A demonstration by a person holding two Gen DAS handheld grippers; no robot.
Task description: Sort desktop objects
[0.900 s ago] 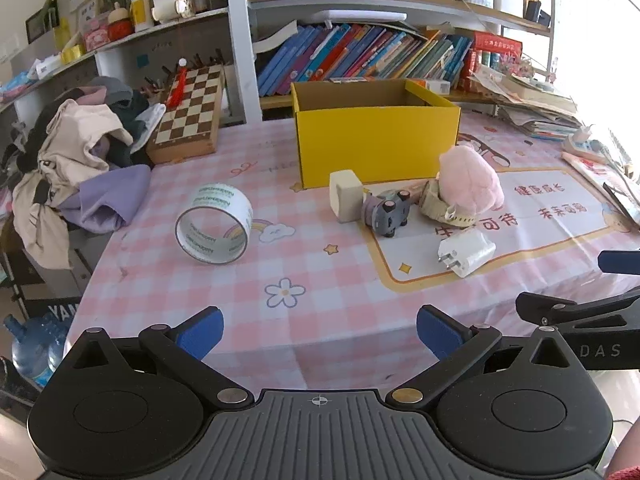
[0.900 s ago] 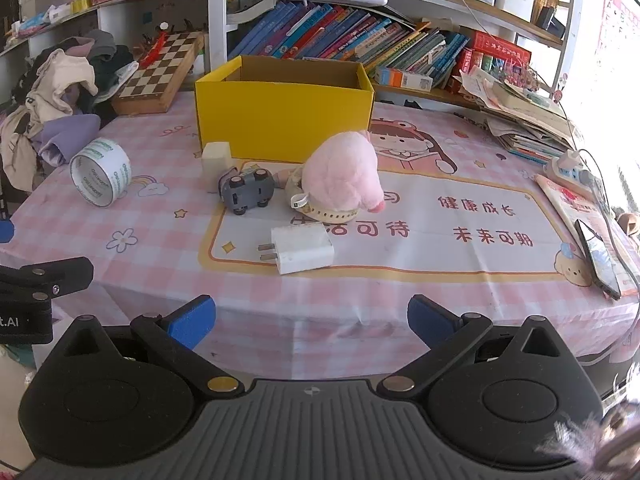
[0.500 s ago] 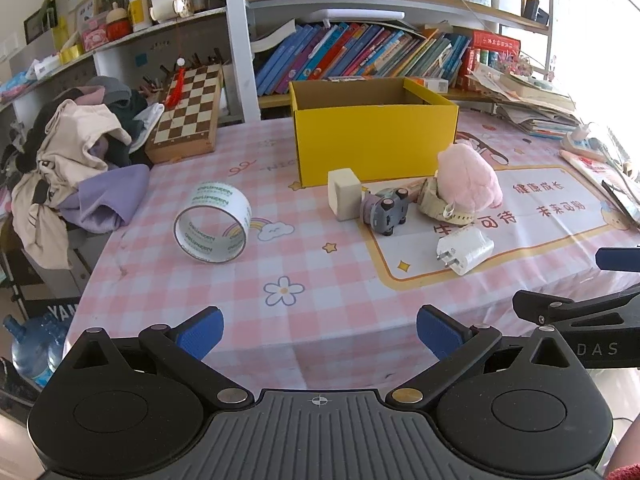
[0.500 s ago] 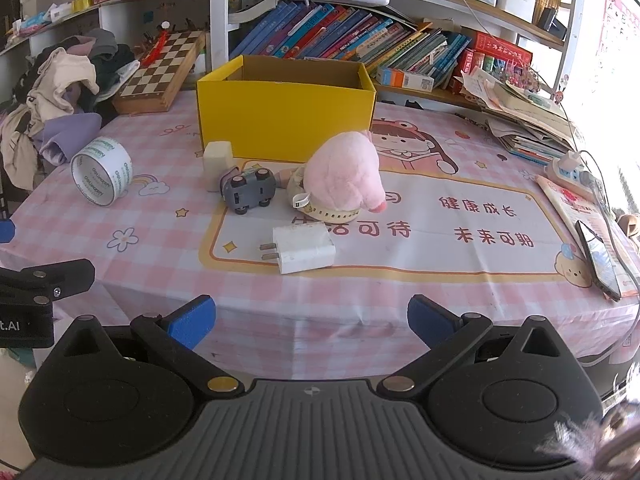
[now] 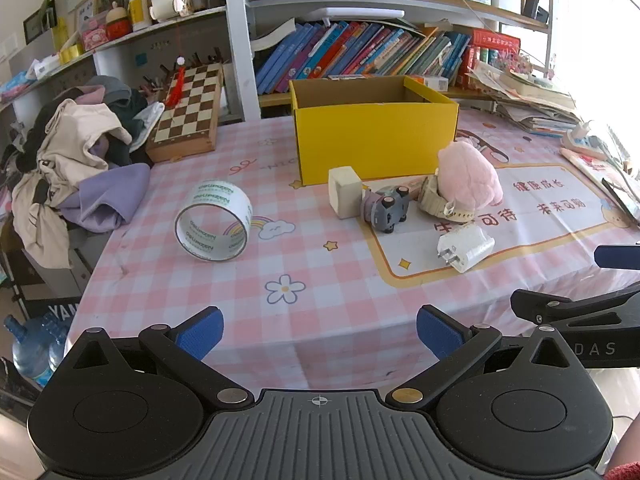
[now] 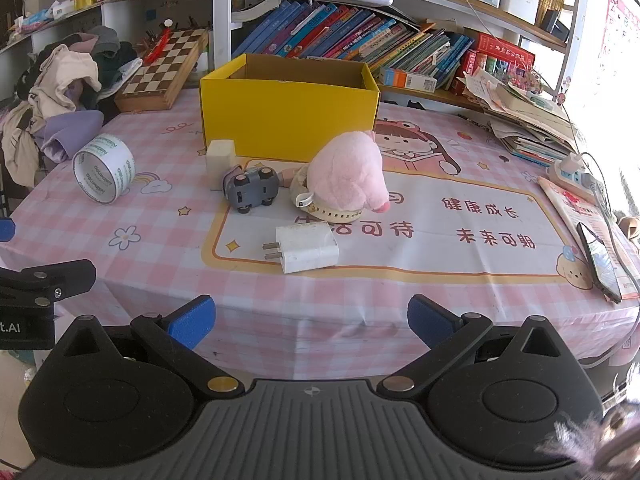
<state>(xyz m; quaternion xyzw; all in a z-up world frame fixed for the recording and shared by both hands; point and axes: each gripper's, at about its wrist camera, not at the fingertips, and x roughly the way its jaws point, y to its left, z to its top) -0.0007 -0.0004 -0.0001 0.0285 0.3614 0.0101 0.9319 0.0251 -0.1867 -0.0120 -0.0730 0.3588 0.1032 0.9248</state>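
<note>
Both grippers hover off the near edge of the surface (image 5: 320, 320), the left gripper (image 5: 318, 330) and right gripper (image 6: 310, 318) each with jaws spread wide and holding nothing, much as they were a moment ago; the views have barely shifted. Nothing on the surface has moved: the yellow box (image 5: 376, 140) sits toward the far edge, with the cream block (image 5: 344, 196), toy car (image 5: 386, 208), pink plush (image 5: 468, 178) and white charger (image 5: 464, 246) clustered before it, and the tape roll (image 5: 214, 220) near the left edge.
</note>
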